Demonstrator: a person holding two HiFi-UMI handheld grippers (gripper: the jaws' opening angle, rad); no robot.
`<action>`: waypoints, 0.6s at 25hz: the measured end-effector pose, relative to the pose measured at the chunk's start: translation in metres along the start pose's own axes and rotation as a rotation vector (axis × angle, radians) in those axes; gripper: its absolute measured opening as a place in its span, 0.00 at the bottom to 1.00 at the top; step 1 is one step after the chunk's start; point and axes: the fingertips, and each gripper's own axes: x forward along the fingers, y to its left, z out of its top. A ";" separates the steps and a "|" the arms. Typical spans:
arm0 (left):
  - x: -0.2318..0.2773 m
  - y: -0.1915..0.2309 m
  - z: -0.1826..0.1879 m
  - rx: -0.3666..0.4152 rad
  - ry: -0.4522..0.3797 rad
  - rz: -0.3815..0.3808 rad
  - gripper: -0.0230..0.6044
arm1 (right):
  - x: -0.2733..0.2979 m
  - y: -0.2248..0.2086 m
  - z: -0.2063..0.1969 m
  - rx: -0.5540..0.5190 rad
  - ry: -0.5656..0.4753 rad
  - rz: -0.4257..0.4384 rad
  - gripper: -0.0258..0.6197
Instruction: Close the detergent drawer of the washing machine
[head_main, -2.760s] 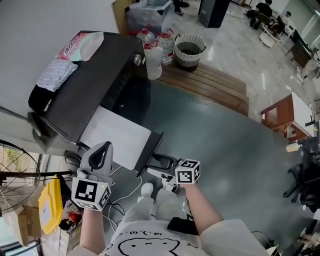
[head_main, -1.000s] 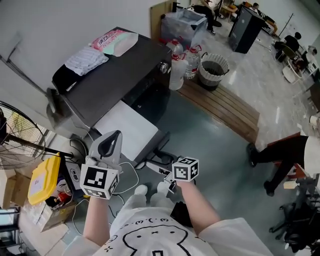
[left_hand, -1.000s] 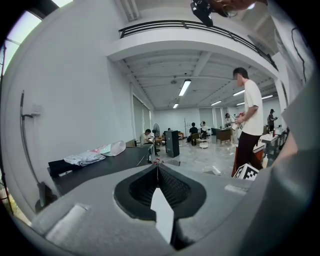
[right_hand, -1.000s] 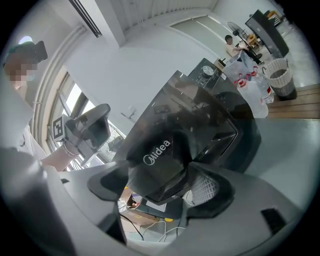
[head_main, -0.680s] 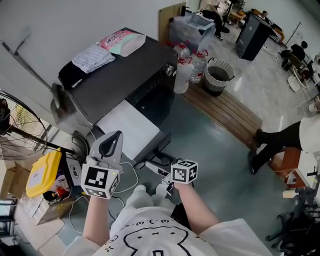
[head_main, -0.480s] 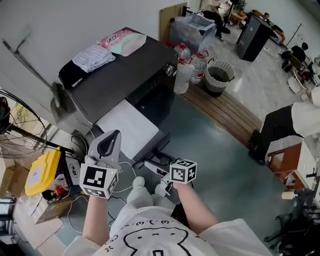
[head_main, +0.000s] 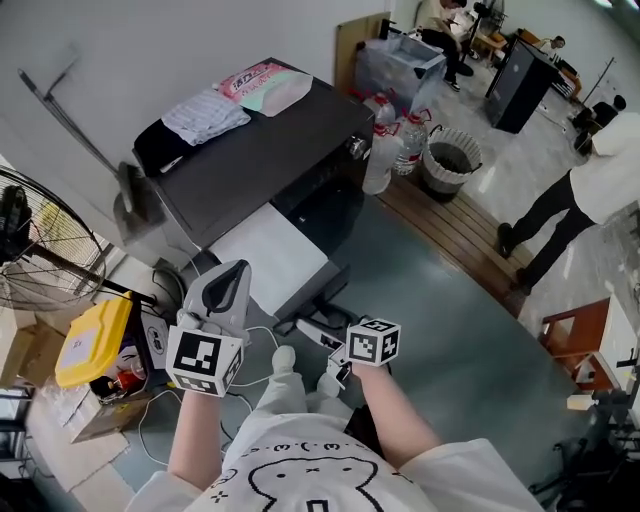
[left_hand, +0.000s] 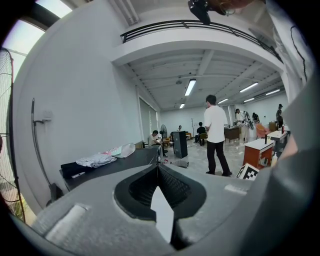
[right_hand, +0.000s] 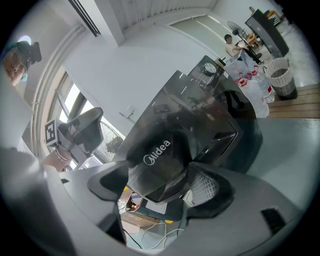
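The dark washing machine (head_main: 260, 140) stands at the upper left, and its detergent drawer (head_main: 265, 255) is pulled far out, white inside. My right gripper (head_main: 318, 328) is shut on the drawer's dark front panel (head_main: 318, 288). In the right gripper view that panel (right_hand: 160, 150), marked "Midea", fills the space between the fingers (right_hand: 207, 187) of my right gripper (right_hand: 157, 185). My left gripper (head_main: 232, 275) hovers left of the drawer, pointing upward, shut and holding nothing. In its own view, the left gripper (left_hand: 159, 187) has its jaws together over the machine's top (left_hand: 115, 167).
Folded clothes (head_main: 205, 115) and a pink package (head_main: 265, 85) lie on the machine. Water bottles (head_main: 380, 160), a bin (head_main: 452, 162) and a wooden platform (head_main: 450, 225) sit to its right. A person (head_main: 580, 180) walks at the far right. A fan (head_main: 40, 250), yellow container (head_main: 90, 340) and cables (head_main: 170, 300) crowd the left.
The head view has shifted, so the machine sits more to the right. A person has walked across the right side. Both grippers keep their places and the drawer stays out.
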 end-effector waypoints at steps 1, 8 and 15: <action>0.000 0.003 0.000 0.001 -0.001 -0.001 0.06 | 0.003 0.000 0.001 0.000 -0.002 -0.001 0.62; 0.005 0.016 -0.002 0.011 0.000 -0.019 0.06 | 0.022 0.001 0.008 0.003 -0.003 -0.001 0.62; 0.008 0.032 -0.002 0.006 0.001 -0.014 0.06 | 0.037 0.000 0.014 0.006 0.008 -0.003 0.62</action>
